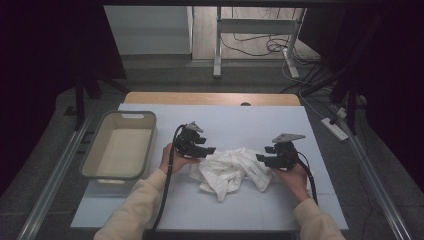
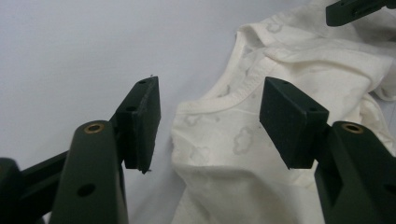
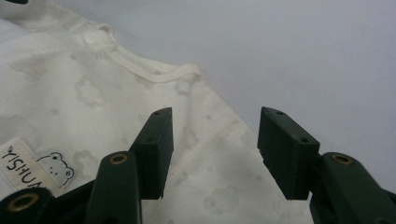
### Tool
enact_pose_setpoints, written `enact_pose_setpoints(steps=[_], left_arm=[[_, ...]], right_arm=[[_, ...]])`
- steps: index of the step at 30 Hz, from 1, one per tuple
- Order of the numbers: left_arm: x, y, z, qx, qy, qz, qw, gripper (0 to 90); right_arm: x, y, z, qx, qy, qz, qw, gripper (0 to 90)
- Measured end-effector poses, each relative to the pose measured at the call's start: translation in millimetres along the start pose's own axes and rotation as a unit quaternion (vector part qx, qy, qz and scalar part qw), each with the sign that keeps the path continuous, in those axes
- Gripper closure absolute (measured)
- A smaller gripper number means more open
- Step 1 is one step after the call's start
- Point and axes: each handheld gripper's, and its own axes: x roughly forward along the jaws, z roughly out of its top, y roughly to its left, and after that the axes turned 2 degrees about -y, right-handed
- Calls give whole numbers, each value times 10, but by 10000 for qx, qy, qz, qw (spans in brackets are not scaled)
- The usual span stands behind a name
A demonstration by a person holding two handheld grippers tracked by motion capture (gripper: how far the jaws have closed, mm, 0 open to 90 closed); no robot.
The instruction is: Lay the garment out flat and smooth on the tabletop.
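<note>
Left gripper (image 1: pixel 207 150): jaws apart with nothing between the pads; it sits at the garment's left edge, tips pointing toward the cloth.
Left fingers (image 2: pixel 142 123): in the left gripper view the gap looks down on a hemmed edge of the garment (image 2: pixel 261 121); the pads are clear of the fabric.
Right gripper (image 1: pixel 264 158): jaws apart and not gripping; it sits at the garment's right edge, facing the left gripper across the heap.
Right fingers (image 3: pixel 156 151): in the right gripper view, cloth with faint cloud prints lies under and between the pads, with a bear label (image 3: pixel 35 168) just left of the left pad.
Garment (image 1: pixel 231 171): white, crumpled in a heap on the table (image 1: pixel 280 200), between the two grippers.
Bin (image 1: pixel 120 145): beyond the left gripper, well away from the garment.
</note>
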Motion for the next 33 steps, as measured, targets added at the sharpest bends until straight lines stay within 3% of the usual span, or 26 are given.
enact_pose_setpoints(steps=[3, 6, 9, 12, 17, 21, 30, 33], left_arm=[[35, 20, 40, -73, -40, -45, 10000, 390], [62, 20, 144, 4, -89, -40, 10000, 389], [89, 27, 206, 70, -94, -38, 9999, 385], [132, 71, 208, 100, 8, 4, 9999, 381], [139, 145, 158, -112, 164, 11, 9998, 369], [122, 133, 132, -90, 237, 24, 9997, 359], [210, 132, 24, -295, 555, -83, 9980, 347], [202, 97, 0, -211, 631, -76, 9978, 347]], right_arm=[[31, 7, 23, -71, 27, -13, 10000, 456], [105, -34, 125, -75, -61, -22, 10000, 453], [192, -86, 253, 70, -199, 115, 9997, 448], [242, -97, 302, -16, -179, 199, 9996, 445], [242, -117, 257, -41, 5, 205, 9998, 430], [214, -111, 214, -109, 43, 233, 9997, 419], [238, -155, 136, -136, 261, 91, 9995, 408], [231, -159, 101, -164, 279, 98, 9994, 408]])
